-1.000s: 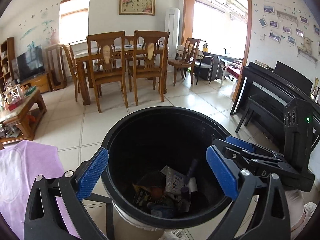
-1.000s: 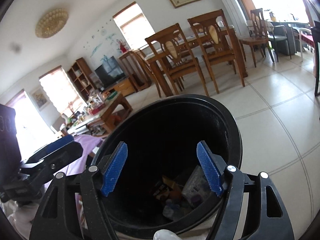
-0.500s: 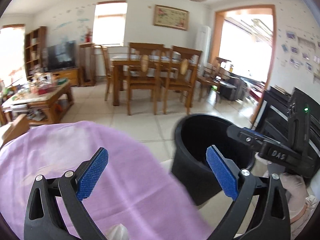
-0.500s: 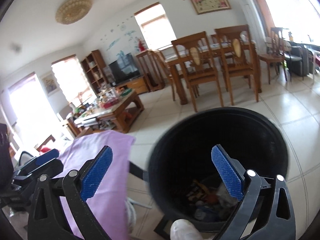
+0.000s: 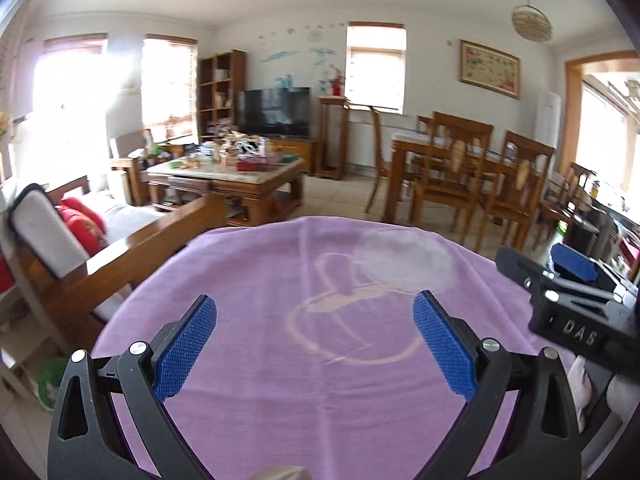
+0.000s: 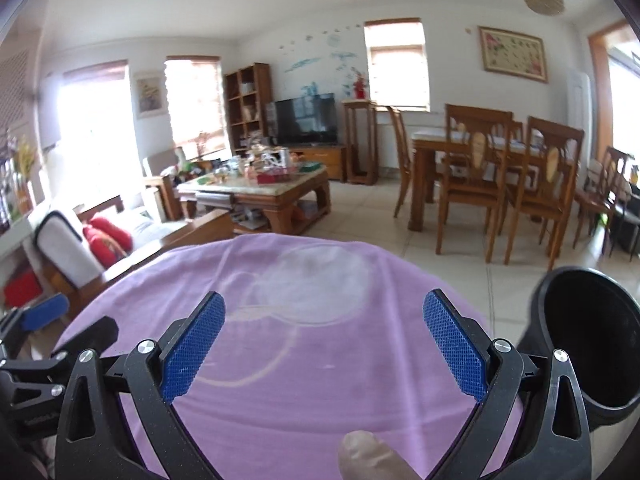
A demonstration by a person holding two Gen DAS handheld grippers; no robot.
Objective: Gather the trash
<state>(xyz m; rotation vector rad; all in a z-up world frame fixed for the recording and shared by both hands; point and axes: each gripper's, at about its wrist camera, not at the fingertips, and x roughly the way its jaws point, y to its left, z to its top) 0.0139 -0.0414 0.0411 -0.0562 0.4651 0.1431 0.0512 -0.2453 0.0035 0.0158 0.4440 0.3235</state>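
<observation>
Straight ahead, past the purple cloth (image 5: 304, 360), a cluttered wooden coffee table (image 5: 224, 178) stands before a dark television (image 5: 274, 112) and a tall bookshelf (image 5: 218, 92). To the right, wooden dining chairs (image 6: 472, 176) ring a table on pale floor tiles (image 6: 452, 268). Bright windows (image 5: 72, 92) glare at left above a red-cushioned sofa (image 5: 80, 236).

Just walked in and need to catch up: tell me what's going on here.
A person is collecting trash with two handheld grippers. Both the left gripper and the right gripper are open and empty over a purple cloth. No trash shows on it. The black trash bin stands at the right.
</observation>
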